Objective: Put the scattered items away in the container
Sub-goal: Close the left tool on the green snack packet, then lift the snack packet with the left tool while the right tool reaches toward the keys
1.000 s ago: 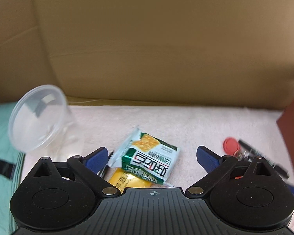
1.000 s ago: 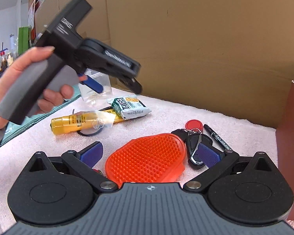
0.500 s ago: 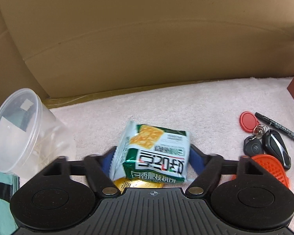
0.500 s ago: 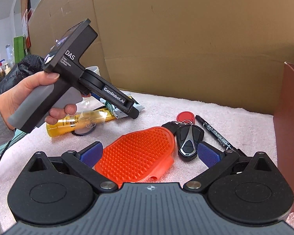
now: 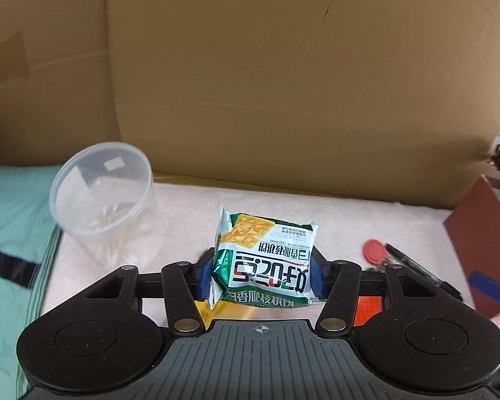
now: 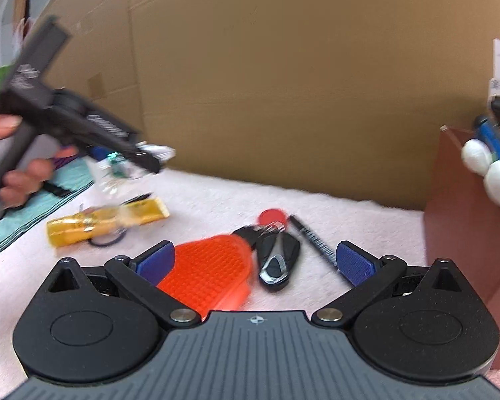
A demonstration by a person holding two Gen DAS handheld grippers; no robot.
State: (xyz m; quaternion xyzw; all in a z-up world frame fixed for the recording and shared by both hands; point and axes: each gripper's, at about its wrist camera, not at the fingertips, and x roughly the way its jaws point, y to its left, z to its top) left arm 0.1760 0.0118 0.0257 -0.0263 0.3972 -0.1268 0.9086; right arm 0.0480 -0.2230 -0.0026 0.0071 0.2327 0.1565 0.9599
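Note:
A green and white snack packet point(image 5: 266, 260) sits between the blue pads of my left gripper point(image 5: 260, 276). The jaws are closing on it and the pads press its two sides. It hangs clear of the pink towel point(image 5: 190, 213). In the right wrist view that gripper point(image 6: 140, 156) is blurred at the far left, a hand around its handle. My right gripper point(image 6: 255, 261) stands open and low over an orange bristled brush point(image 6: 210, 273) and a black car key point(image 6: 278, 260), holding nothing. The red-brown box point(image 6: 456, 216) stands at the right.
A clear plastic tub point(image 5: 100, 193) stands at the left by a teal cloth point(image 5: 13, 233). A yellow tube point(image 6: 93, 225), a red tag point(image 6: 271, 216) and a black marker point(image 6: 313, 236) lie on the towel. Cardboard walls point(image 5: 283, 83) close off the back.
My left gripper went from wide open to closed on the snack packet and lifted it off the yellow tube. The right gripper stayed open and hardly moved.

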